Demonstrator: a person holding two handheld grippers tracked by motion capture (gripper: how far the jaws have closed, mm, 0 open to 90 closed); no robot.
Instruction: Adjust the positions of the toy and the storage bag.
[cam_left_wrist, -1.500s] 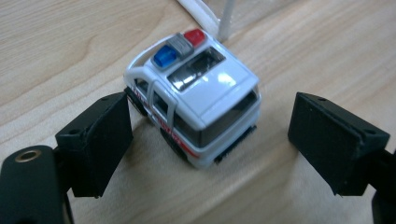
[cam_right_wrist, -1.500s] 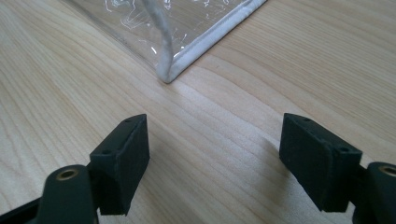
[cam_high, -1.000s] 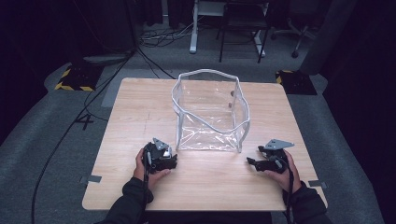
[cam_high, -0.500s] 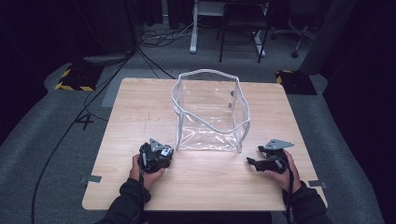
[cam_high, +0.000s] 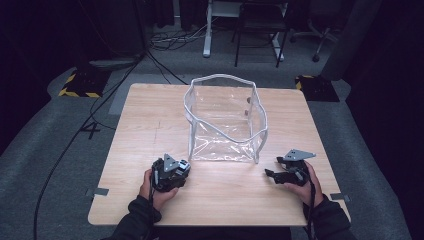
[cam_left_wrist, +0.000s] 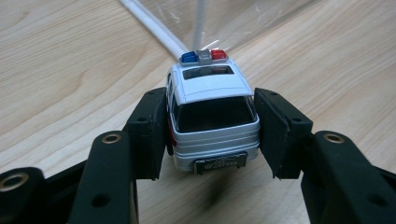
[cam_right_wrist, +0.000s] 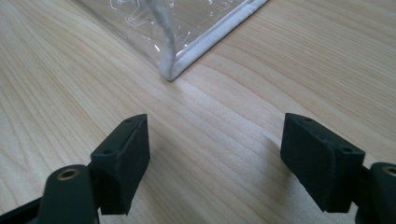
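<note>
The left gripper now clamps the toy police car just before the clear bag; the right gripper narrows slightly, nothing between its pads.

White toy police car, upright

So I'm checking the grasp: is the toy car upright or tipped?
Upright: the toy police car shows its light bar on top, between the left gripper pads.

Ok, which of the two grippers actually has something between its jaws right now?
The left gripper: its pads clamp the sides of a white toy police car on the table. The right gripper stands open over bare wood, near the clear bag's corner.
</note>
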